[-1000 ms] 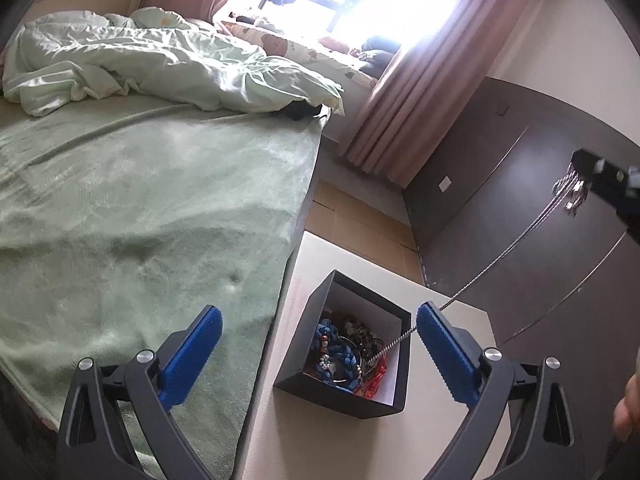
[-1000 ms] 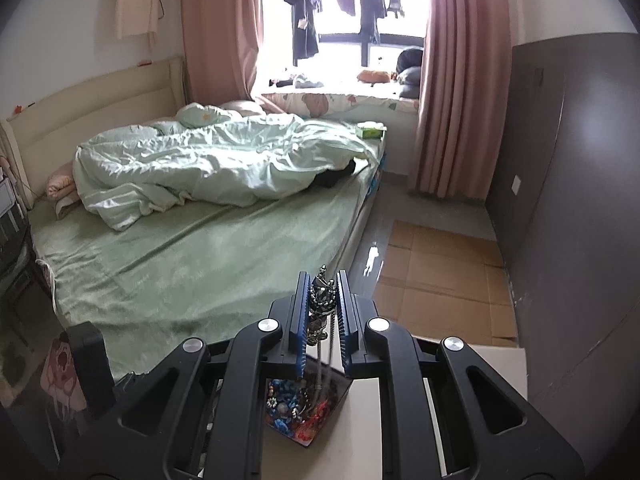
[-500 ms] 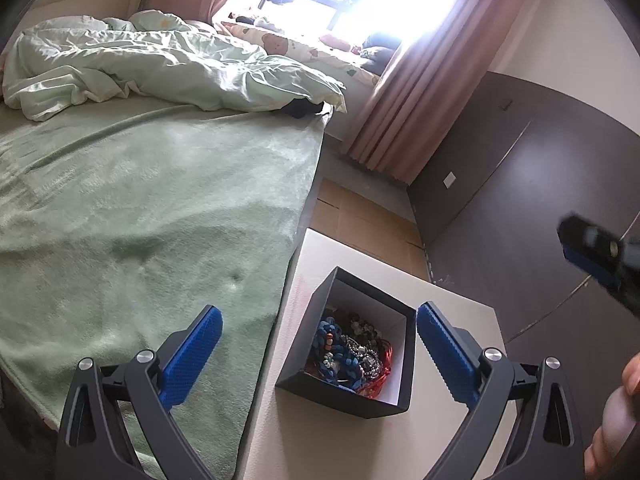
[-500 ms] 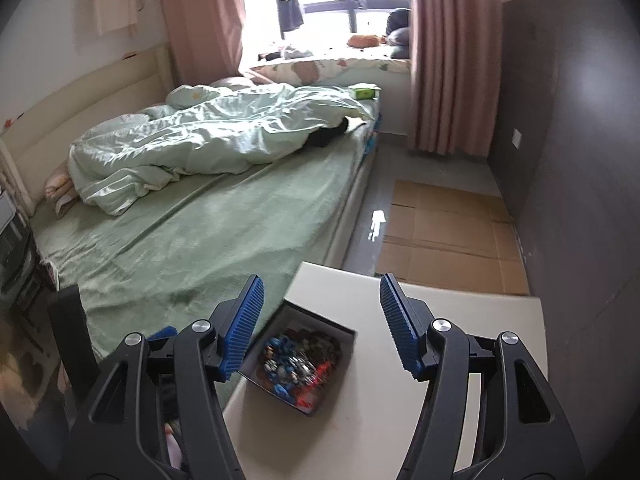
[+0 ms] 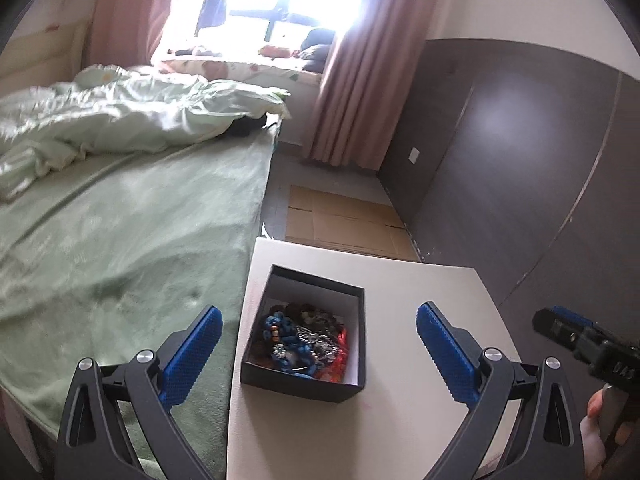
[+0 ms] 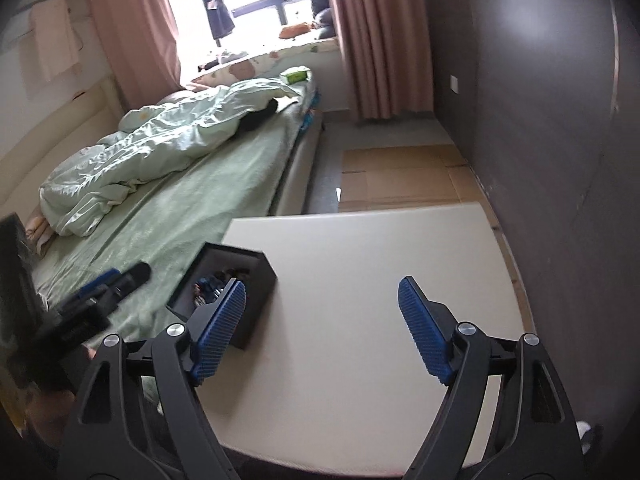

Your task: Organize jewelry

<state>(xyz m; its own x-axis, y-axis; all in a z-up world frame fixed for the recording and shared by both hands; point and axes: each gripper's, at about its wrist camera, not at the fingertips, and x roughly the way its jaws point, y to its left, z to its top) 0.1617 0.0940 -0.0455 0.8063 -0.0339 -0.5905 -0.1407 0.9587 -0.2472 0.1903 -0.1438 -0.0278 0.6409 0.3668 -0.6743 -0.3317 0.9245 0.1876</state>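
Note:
A black box (image 5: 344,296) with a white lining sits near the left edge of a cream table (image 5: 420,292). It holds a heap of jewelry (image 5: 304,338): blue beads, silver chains, red pieces. My left gripper (image 5: 318,354) is open and empty, hovering just above and in front of the box. My right gripper (image 6: 322,326) is open and empty over the bare table, right of the box (image 6: 256,270). The right gripper's tip shows at the right edge of the left wrist view (image 5: 560,326). The left gripper shows at the left of the right wrist view (image 6: 108,284).
A bed with a green sheet (image 5: 132,232) and a rumpled duvet (image 5: 120,120) lies against the table's left side. A dark wardrobe wall (image 5: 520,160) stands on the right. Cardboard (image 5: 340,220) covers the floor beyond the table. Pink curtains (image 5: 352,92) flank the window.
My right gripper held a silver chain above the box one second ago. It opened, the chain now lies in the box, and the gripper moved down and right over the table.

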